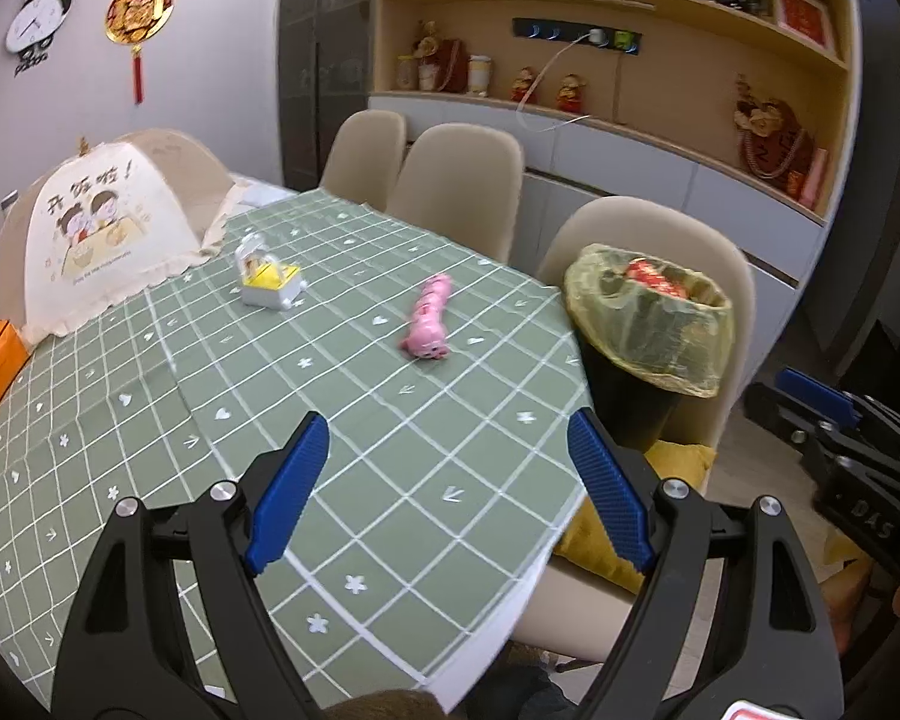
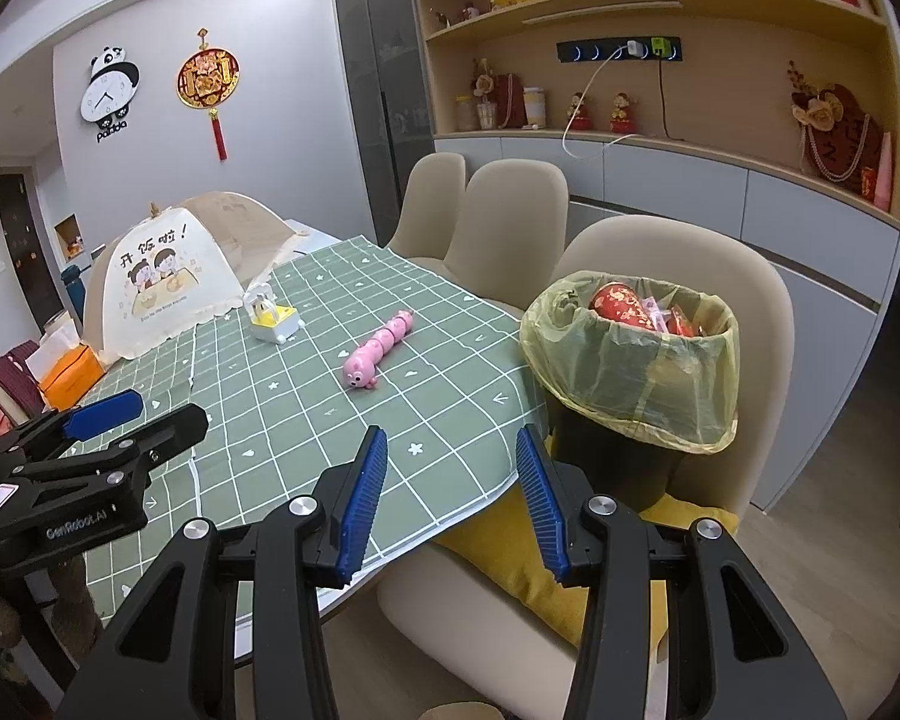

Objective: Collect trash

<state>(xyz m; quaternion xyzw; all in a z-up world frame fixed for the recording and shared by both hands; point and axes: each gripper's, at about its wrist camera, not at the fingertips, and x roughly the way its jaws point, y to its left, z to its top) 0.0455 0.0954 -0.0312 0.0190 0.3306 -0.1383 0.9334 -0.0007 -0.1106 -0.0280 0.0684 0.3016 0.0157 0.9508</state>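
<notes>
Left wrist view: left gripper [image 1: 447, 492] sits low-center of frame, blue pads spread wide w/ nothing between them, over the near edge of the green checked tablecloth [image 1: 210, 420]. Pink caterpillar toy [image 1: 427, 324] lies mid-frame on the cloth, blurred. Small white/yellow toy box [image 1: 268, 282] is up-left of it, just beside the food cover [image 1: 90, 240] at left. Bin w/ yellow liner [image 1: 654, 324] stands at right on a beige chair [image 1: 660, 228], red trash already inside. Right gripper [image 1: 840, 420] shows at the right edge.

Right wrist view: right gripper [image 2: 453, 492] is low-center, jaws apart and empty, pointing at the table corner between the caterpillar [image 2: 378, 348] and the bin [image 2: 630, 372]. Left gripper [image 2: 108, 420] is at the left edge; its pads also look apart here.

Judgement: next item is prob. the caterpillar, if it counts as trash. To do it well: come in across its narrow body, not lengthwise, close mid-body so it doesn't swing, lift clear of the cloth to avoid dragging it, then release over the bin mouth w/o snagging the liner.
</notes>
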